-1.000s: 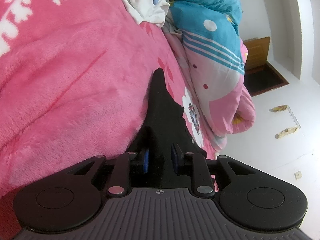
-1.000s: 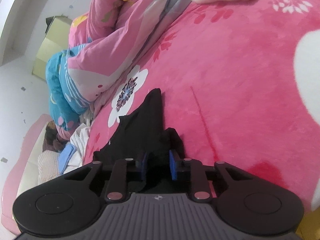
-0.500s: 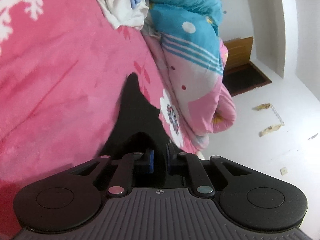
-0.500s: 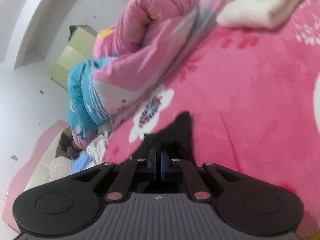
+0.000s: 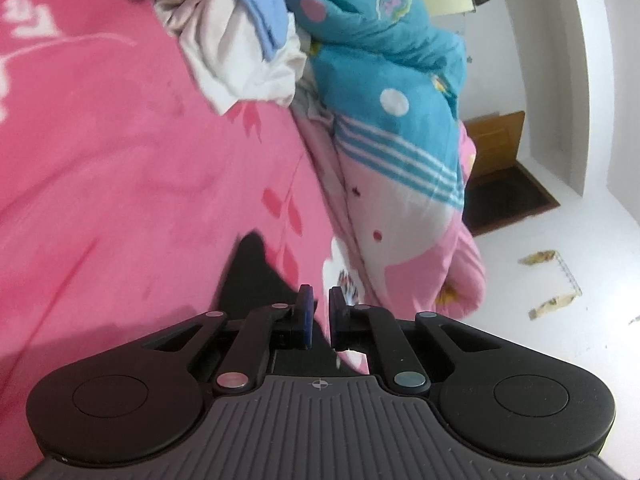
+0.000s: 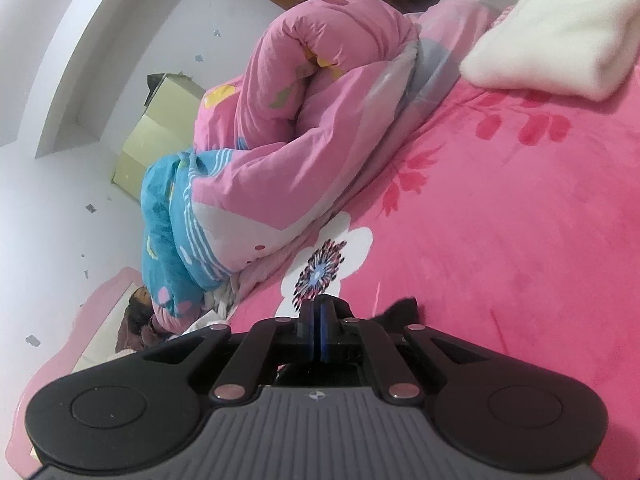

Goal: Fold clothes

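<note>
A black garment [image 5: 256,276] lies on the pink fleece blanket [image 5: 120,160], its pointed end stretching away from my left gripper [image 5: 319,300]. The cloth runs in under the left finger. The jaws stand a narrow slit apart, pinching the garment low down, and pink shows through the slit higher up. In the right wrist view, my right gripper [image 6: 320,308] has its blue pads pressed together. A corner of the black garment [image 6: 402,308] sticks out just right of them. Most of the garment is hidden beneath both gripper bodies.
A rolled pink and blue quilt [image 5: 392,120] [image 6: 300,120] runs along the bed's edge. Crumpled white and blue clothes [image 5: 240,48] lie at the far end. A folded white item [image 6: 552,40] sits on the blanket [image 6: 520,240]. A white floor [image 5: 560,280] lies beyond the quilt.
Both grippers closed on the black garment, the right fully. Both views tipped upward, so less of the garment shows and more of the quilt and room.
</note>
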Action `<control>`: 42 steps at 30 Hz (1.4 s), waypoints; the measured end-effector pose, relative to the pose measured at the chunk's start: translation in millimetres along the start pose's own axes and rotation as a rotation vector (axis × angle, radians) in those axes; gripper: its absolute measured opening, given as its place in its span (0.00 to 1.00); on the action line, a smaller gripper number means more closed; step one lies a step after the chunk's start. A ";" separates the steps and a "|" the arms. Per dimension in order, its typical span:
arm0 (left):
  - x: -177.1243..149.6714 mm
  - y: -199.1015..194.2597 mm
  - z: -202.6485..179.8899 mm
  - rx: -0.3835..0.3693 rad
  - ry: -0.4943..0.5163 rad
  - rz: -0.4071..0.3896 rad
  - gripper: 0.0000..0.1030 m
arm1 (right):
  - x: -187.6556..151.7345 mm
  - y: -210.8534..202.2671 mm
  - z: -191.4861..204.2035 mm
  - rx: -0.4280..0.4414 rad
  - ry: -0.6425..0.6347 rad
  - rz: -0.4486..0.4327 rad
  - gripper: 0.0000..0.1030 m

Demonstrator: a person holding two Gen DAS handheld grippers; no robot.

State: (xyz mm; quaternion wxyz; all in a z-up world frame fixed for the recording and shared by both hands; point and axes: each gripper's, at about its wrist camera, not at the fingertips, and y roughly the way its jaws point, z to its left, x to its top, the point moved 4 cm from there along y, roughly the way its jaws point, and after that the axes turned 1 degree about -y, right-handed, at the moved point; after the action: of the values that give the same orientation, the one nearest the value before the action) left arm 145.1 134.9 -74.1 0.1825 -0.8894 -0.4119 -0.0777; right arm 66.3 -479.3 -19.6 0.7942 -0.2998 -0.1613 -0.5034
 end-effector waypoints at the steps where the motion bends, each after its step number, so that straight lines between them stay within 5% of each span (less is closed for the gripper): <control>1: -0.1 1.8 0.9 0.005 0.002 0.004 0.06 | 1.4 4.6 -1.0 0.002 0.000 0.000 0.02; 11: -16.4 -16.5 7.7 0.039 0.034 0.083 0.09 | -12.1 6.6 -34.3 -0.023 0.094 0.022 0.02; 18: -30.3 -1.2 -1.0 0.128 0.053 0.237 0.33 | -14.3 -3.0 -32.9 -0.009 0.103 0.016 0.02; 27: -32.7 17.6 -8.2 0.229 0.044 0.319 0.38 | -16.4 -5.1 -30.4 0.008 0.092 0.017 0.02; 30: -30.5 21.1 -5.5 0.270 0.049 0.314 0.36 | -17.7 -4.6 -31.3 0.012 0.092 0.019 0.02; 34: -31.0 23.2 -1.4 0.303 0.085 0.293 0.06 | -18.2 -4.0 -31.5 0.017 0.089 0.018 0.02; 42: -22.5 -0.5 -30.8 0.236 0.178 0.140 0.02 | -3.1 3.0 -20.7 0.026 0.062 -0.018 0.02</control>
State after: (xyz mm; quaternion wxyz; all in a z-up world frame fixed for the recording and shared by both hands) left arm 130.5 107.4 -52.1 0.3265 -0.8779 -0.3373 -0.0944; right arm 66.7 -489.4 -38.2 0.7980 -0.2723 -0.1459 -0.5174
